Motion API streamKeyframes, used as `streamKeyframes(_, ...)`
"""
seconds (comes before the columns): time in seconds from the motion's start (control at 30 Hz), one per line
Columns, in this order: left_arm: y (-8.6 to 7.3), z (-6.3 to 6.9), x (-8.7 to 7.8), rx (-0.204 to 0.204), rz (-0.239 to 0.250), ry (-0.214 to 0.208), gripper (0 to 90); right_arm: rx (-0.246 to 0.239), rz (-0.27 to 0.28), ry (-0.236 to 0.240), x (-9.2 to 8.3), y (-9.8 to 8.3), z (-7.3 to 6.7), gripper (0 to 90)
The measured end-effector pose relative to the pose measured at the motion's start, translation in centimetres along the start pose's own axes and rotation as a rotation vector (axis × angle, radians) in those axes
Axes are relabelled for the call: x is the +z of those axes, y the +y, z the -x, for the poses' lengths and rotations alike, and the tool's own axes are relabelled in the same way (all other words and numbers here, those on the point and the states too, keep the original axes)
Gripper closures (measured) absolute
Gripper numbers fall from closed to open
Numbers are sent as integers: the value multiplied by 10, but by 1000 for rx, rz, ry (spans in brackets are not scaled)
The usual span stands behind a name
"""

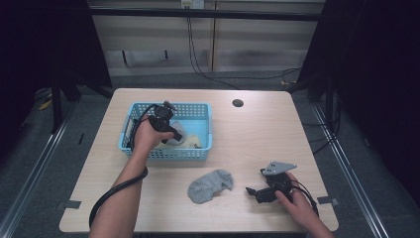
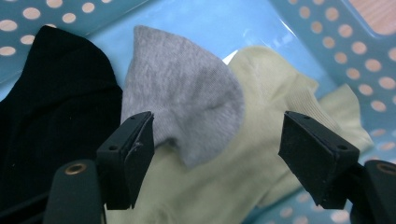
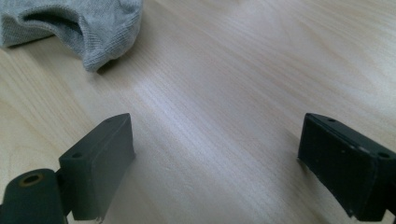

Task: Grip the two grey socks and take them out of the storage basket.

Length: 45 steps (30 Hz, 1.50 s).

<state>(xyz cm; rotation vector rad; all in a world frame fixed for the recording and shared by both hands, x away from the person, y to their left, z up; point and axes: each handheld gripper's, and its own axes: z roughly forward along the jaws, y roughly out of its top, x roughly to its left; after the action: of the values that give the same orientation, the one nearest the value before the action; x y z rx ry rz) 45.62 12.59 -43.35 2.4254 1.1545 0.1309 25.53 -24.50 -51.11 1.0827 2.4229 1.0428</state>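
Grey sock (image 2: 187,100) is lying in the blue basket (image 1: 195,110) near the worktop's far-left corner, draped over a pale green sock (image 2: 261,140) and beside a black sock (image 2: 56,102). Left hand-held gripper (image 2: 217,149) is hanging over it, jaws apart and gripping nothing. To pick cleanly, I judge it should be pinching the grey fabric alone, clear of the green one. Right hand-held gripper (image 3: 217,163) is resting open near the front-right corner, close to another grey sock (image 1: 210,185).
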Motion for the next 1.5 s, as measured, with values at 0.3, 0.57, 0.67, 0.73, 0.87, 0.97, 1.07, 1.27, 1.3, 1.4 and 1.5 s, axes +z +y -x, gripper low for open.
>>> streamKeyframes(0.3,5,-12,10,-30,20,59,278,3,2,0,0,0,0,99)
streamKeyframes(0.57,2,-20,22,-37,-62,51,540,3,1,0,0,0,0,100)
streamKeyframes(0.67,0,-21,23,-54,-127,38,752,3,2,0,0,0,0,100)
streamKeyframes(0.73,1,-21,20,-89,-151,18,805,3,1,0,0,0,0,100)
streamKeyframes(0.87,4,-20,10,-92,-160,-3,818,3,2,0,0,0,0,100)
streamKeyframes(0.97,9,-17,-2,-72,-162,-16,819,3,2,0,0,0,0,100)
streamKeyframes(1.07,13,-12,-11,-54,-167,-30,819,3,1,0,0,0,0,99)
streamKeyframes(1.27,21,-4,-28,-26,-164,-63,819,3,2,-1,0,0,0,99)
streamKeyframes(1.3,22,-2,-31,-19,-161,-64,818,-2,4,-2,0,0,0,100)
streamKeyframes(1.4,26,3,-42,-6,-146,-67,818,0,3,-1,0,0,0,99)
streamKeyframes(1.5,29,8,-52,4,-144,-79,818,1,3,-1,0,0,0,100)
